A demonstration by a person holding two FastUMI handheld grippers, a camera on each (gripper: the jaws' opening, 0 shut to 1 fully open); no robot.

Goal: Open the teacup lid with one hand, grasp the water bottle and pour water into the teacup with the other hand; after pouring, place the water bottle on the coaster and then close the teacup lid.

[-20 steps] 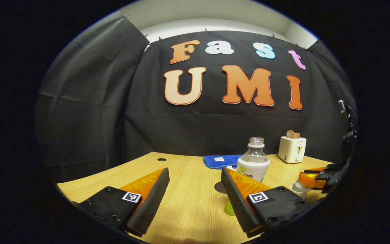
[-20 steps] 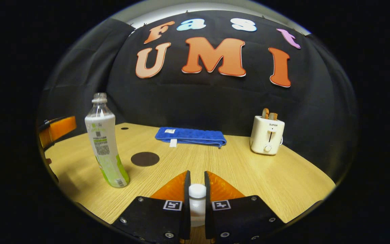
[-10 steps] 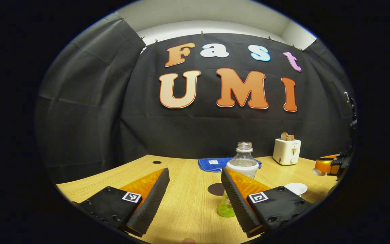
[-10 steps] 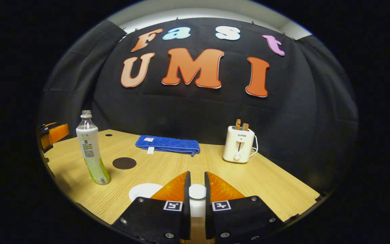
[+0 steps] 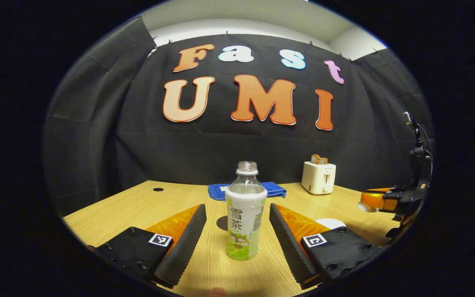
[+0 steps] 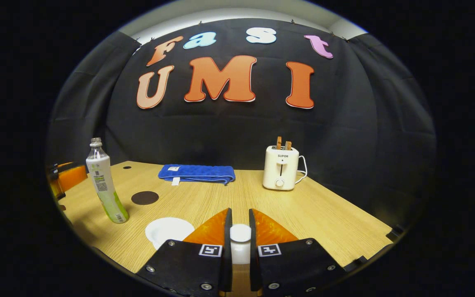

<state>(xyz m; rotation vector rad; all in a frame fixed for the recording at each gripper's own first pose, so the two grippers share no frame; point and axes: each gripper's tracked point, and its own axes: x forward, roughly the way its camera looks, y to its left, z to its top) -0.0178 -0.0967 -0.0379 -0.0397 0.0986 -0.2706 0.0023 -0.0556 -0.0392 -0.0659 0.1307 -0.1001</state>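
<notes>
An uncapped water bottle (image 5: 243, 214) with a green-and-white label stands upright on the table, centred in the gap of my open left gripper (image 5: 237, 207); neither finger touches it. The dark round coaster (image 5: 222, 223) lies just behind it. The white teacup (image 5: 330, 223) sits uncovered to the right, partly hidden by my finger. My right gripper (image 6: 240, 211) is shut on the knob of the white teacup lid (image 6: 240, 239), held above the table to the right of the open teacup (image 6: 169, 231). The bottle (image 6: 103, 185) and coaster (image 6: 144, 198) stand further left there.
A folded blue towel (image 6: 196, 173) lies at the back of the wooden table (image 6: 324, 218), and a white toaster (image 6: 281, 167) with toast stands to its right. The right gripper (image 5: 379, 201) with the lid hovers at the far right in the left gripper view.
My left gripper has turned toward the bottle, which now sits centred between its fingers. My right gripper has carried the lid up and away from the teacup, leaving it uncovered.
</notes>
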